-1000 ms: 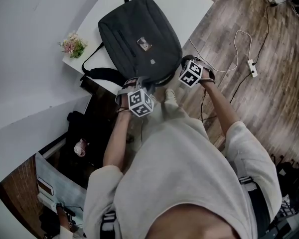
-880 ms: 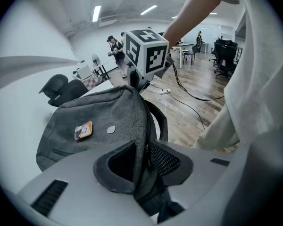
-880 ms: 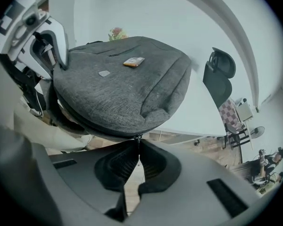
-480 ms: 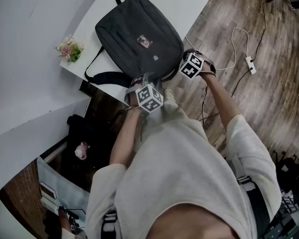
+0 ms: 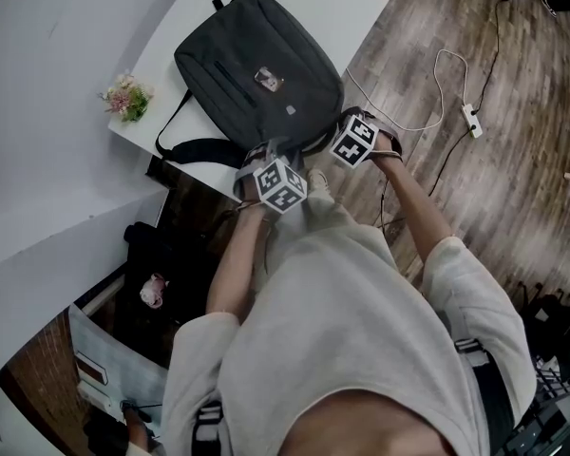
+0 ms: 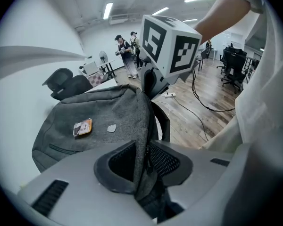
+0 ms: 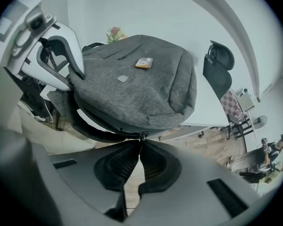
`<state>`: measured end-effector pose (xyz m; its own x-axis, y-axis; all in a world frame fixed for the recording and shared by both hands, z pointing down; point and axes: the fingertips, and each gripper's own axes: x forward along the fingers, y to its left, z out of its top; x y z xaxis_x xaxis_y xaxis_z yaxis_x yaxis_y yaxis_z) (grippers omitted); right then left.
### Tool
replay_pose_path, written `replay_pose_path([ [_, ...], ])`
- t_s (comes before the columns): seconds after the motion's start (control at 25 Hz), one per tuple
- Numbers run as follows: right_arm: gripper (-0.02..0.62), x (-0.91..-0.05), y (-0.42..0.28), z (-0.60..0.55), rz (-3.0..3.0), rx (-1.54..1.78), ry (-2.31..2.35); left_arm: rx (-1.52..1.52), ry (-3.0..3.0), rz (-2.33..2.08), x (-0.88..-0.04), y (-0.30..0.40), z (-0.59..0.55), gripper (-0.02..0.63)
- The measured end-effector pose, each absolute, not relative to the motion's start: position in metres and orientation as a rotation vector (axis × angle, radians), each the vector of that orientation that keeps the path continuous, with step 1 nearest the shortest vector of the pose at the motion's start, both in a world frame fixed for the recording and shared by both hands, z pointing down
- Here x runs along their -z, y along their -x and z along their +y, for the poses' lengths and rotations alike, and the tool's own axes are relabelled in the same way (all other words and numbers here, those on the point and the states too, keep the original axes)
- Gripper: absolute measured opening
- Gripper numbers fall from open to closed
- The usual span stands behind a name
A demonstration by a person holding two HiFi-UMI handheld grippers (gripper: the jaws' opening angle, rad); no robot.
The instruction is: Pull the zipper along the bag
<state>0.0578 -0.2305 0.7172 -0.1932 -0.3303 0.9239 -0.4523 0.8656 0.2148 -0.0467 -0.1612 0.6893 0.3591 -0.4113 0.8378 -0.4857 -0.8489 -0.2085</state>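
A dark grey backpack point(image 5: 256, 69) lies flat on the white table point(image 5: 351, 8), its near end hanging over the table's edge. My left gripper point(image 5: 269, 156) is shut on a fold of the bag's fabric point(image 6: 140, 126) at that near end, and the pads point(image 6: 167, 160) press the cloth from both sides. My right gripper point(image 5: 334, 131) sits just to the right of it, at the bag's near right corner. In the right gripper view its jaws point(image 7: 140, 147) are shut on the small metal zipper pull point(image 7: 142, 136) under the bag's rim point(image 7: 132, 126).
A black shoulder strap point(image 5: 195, 146) hangs over the table's left front edge. A small flower bunch point(image 5: 125, 96) stands at the table's left corner. On the wooden floor to the right lie a white cable and a power strip point(image 5: 470, 120). A dark chair point(image 7: 219, 65) stands beyond the table.
My left gripper has shifted a little to the right along the bag's near edge, closer to the right gripper. Both grips have held.
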Motion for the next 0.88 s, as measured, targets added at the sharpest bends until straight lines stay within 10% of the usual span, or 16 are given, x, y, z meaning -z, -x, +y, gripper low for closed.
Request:
replay_pose_path([
  [0.88, 0.02, -0.704, -0.043, -0.202, -1.766, -0.26, -0.598, -1.472, -2.542, -0.795, -0.691, 0.046, -0.162, 0.114],
])
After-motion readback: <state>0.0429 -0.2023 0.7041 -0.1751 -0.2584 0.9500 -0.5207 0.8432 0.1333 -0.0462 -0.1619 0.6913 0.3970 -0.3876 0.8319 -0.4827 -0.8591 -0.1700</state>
